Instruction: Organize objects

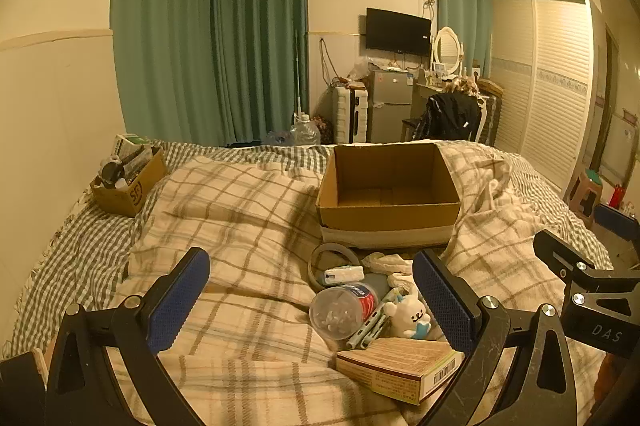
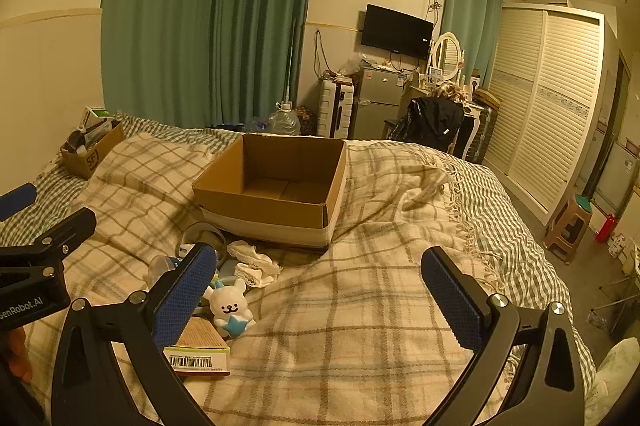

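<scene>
An empty open cardboard box (image 1: 388, 193) (image 2: 276, 185) stands on the plaid blanket. In front of it lies a pile: a tape roll (image 1: 320, 258), a small white packet (image 1: 343, 274), a clear jar with a red label (image 1: 344, 310), white cloth (image 2: 256, 262), a white bunny toy (image 1: 410, 316) (image 2: 230, 308) and a flat barcoded carton (image 1: 400, 370) (image 2: 198, 352). My left gripper (image 1: 316, 306) is open just above the pile, holding nothing. My right gripper (image 2: 316, 302) is open and empty over bare blanket, right of the pile.
A smaller cardboard box (image 1: 128, 185) filled with items sits at the far left of the bed. Beyond the bed are green curtains (image 1: 208, 37), a fridge, a chair with a black jacket (image 1: 452, 117) and a wardrobe. A stool (image 2: 570, 226) stands on the floor at the right.
</scene>
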